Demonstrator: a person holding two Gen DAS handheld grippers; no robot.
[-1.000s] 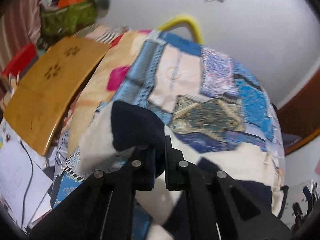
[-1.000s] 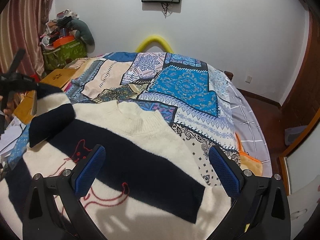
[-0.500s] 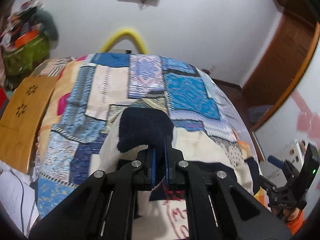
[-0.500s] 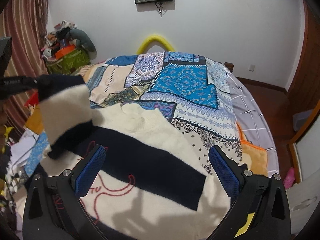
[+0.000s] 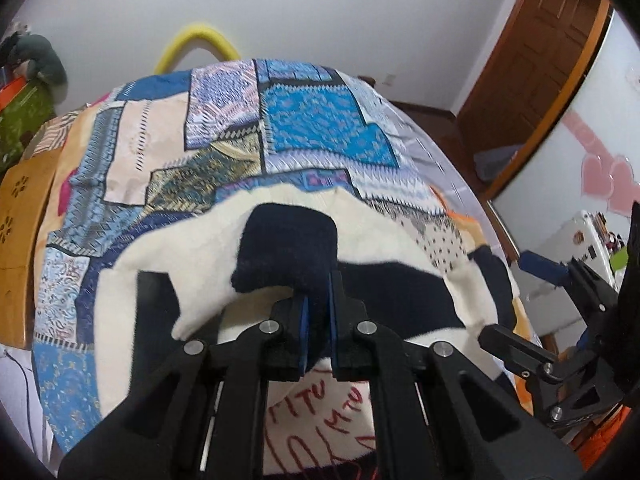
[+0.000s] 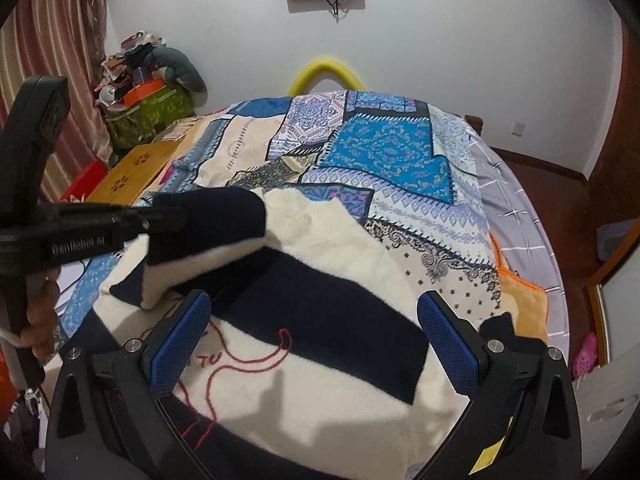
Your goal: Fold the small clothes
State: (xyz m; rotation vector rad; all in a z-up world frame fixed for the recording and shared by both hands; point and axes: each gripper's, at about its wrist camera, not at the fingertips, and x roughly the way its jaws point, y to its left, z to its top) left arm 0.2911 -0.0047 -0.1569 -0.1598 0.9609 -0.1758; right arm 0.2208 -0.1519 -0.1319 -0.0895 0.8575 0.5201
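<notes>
A cream sweater (image 6: 320, 364) with wide navy stripes and red stitching lies spread on the bed; it also shows in the left wrist view (image 5: 168, 252). My left gripper (image 5: 318, 320) is shut on the sweater's navy sleeve cuff (image 5: 288, 252) and holds the sleeve lifted over the sweater's body. In the right wrist view the left gripper (image 6: 160, 216) comes in from the left with the cuff (image 6: 212, 216). My right gripper (image 6: 316, 344) is open and empty above the sweater's lower part.
The bed has a blue patchwork cover (image 6: 380, 148) and a grey sheet (image 6: 516, 200) on the right. A wooden board (image 6: 132, 172) and a cluttered green box (image 6: 156, 108) stand at the left. A yellow arch (image 6: 326, 70) rises behind the bed.
My left gripper has carried the sleeve to the right, from the sweater's left edge over its chest. The right gripper has stayed open and almost still.
</notes>
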